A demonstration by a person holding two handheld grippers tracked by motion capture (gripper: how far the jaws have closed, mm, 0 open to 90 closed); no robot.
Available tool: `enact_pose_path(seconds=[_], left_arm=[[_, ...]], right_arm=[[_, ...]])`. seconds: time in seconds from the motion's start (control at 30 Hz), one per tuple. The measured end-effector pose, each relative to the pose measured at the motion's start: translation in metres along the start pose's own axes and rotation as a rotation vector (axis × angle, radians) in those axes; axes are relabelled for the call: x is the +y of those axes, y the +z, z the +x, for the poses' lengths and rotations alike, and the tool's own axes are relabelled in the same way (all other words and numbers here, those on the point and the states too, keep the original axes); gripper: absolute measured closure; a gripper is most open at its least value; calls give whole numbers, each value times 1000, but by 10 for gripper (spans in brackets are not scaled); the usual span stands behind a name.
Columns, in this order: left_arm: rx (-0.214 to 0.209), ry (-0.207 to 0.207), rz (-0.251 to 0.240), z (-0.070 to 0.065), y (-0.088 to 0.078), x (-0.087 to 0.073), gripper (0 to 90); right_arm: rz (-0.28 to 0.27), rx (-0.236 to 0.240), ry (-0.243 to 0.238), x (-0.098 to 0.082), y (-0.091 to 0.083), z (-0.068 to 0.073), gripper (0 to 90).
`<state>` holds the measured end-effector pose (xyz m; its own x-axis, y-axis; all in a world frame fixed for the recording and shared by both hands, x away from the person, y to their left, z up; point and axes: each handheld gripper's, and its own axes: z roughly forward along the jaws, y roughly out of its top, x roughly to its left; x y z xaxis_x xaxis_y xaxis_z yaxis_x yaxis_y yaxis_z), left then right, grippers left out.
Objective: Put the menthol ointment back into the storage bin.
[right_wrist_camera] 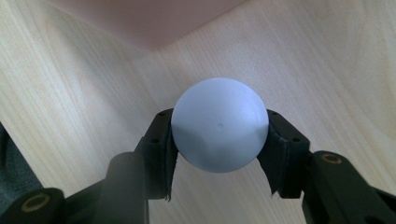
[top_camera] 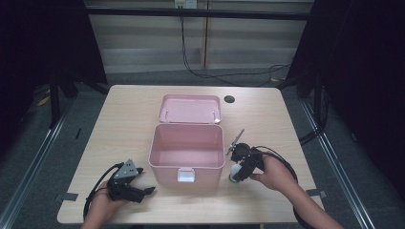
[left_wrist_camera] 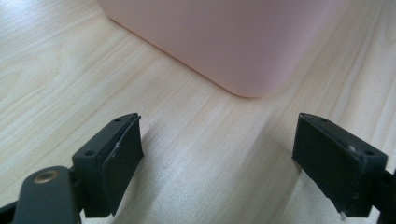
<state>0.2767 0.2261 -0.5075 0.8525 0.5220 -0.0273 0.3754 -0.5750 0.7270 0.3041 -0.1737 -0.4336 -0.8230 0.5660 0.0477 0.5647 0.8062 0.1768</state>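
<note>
White ball clamped between both jaws of right gripper, above table, just right of pink box; box lid open. Left gripper jaws wide, empty, near box's front-left corner. Likely step: carrying ball to box. Next: lift over rim, release inside

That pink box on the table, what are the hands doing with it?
The pink box sits open and looks empty. A person holds two grippers. The right gripper has its jaws squeezed on a white ball just right of the box. The left gripper rests open on the table, holding nothing.
</note>
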Motion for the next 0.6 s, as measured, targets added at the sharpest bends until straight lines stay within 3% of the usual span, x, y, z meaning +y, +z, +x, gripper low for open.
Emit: enact_pose_path(seconds=[0.27, 0.6], left_arm=[[0, 3, 1, 0, 0, 0, 153], [1, -12, -5, 0, 0, 0, 153]], right_arm=[[31, 8, 8, 6, -21, 0, 507], [20, 26, 21, 17, -58, -3, 507]])
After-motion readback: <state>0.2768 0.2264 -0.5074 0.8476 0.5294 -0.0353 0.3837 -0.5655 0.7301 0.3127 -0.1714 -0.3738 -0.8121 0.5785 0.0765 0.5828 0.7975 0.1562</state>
